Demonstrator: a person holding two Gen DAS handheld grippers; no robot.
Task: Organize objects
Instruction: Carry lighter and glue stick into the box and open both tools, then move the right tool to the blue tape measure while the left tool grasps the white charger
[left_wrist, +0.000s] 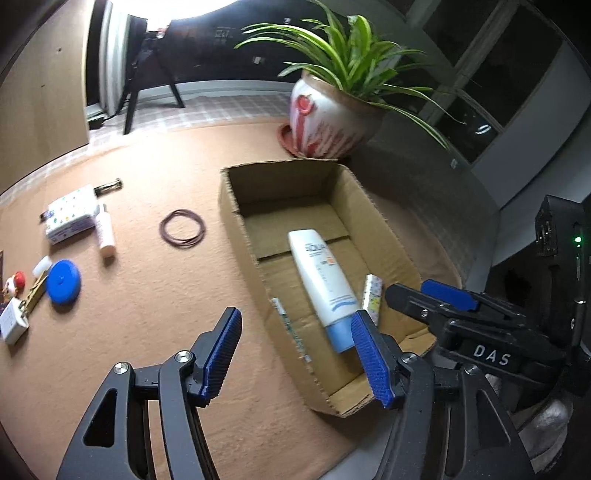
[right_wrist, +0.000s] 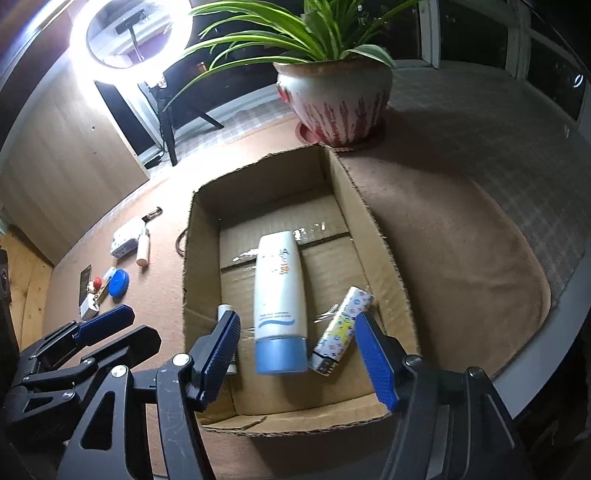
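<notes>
I hold two grippers over a brown mat (left_wrist: 147, 295). My left gripper (left_wrist: 295, 354) has its blue pads wide apart, and nothing is between them. It hangs over the near left wall of the cardboard box (left_wrist: 236, 199). My right gripper (right_wrist: 295, 354) is wide open too, and it holds nothing. It hangs over the near end of the box, above the things inside.

The box sits open on the mat. In it lies a white tube (right_wrist: 279, 291) with a blue cap, and the cap points toward me at 6 o'clock. Just beside the tube, at its 3 o'clock, lies a small patterned stick (right_wrist: 341, 330), tilted a bit. At the tube's 9 o'clock a thin white tube (left_wrist: 290, 328) lies along the left wall.

Out on the mat, at 9 o'clock from the box, are more things. A ring of brown hair bands (left_wrist: 181, 228) is nearest the box. Farther left are a spotted pack (left_wrist: 72, 214) and a small pink bottle (left_wrist: 105, 230) touching it. A dark clip (left_wrist: 109, 186) lies just past the pack. Nearer me is a round blue lid (left_wrist: 63, 281). Beside it are a gold key (left_wrist: 33, 295), a small red and white toy (left_wrist: 16, 282) and a white plug (left_wrist: 13, 323).

At 12 o'clock from the box stands a potted plant (right_wrist: 334, 99) with long green leaves. A bright ring light (right_wrist: 131, 35) shines at 11 o'clock.
</notes>
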